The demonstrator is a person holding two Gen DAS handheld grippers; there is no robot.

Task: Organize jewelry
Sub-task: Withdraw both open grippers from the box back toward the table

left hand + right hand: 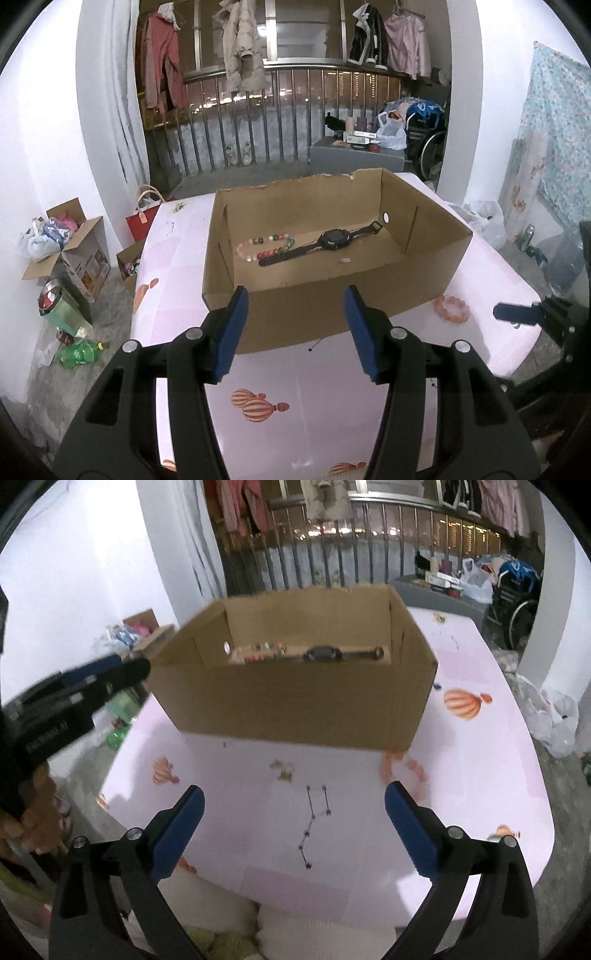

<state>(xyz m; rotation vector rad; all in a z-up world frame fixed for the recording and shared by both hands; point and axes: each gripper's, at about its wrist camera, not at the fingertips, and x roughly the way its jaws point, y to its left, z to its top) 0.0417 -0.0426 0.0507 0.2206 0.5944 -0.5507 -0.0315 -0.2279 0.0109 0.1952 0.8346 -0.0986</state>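
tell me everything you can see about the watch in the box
The watch is black, with a chunky rounded case and a dark face that shows nothing readable. Its strap looks like rubber or plastic and lies unbuckled, stretched out nearly straight, buckle end toward the far right corner. It lies flat on the floor of the open cardboard box, slanting across it. One strap end touches or overlaps the multicoloured bead bracelet beside it. Neither gripper touches it.

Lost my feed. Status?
Both tools open, empty. Watch, beads in box. Bracelet, chain on table. Nothing blocking.

White walls (44,122), railed balcony (258,110)
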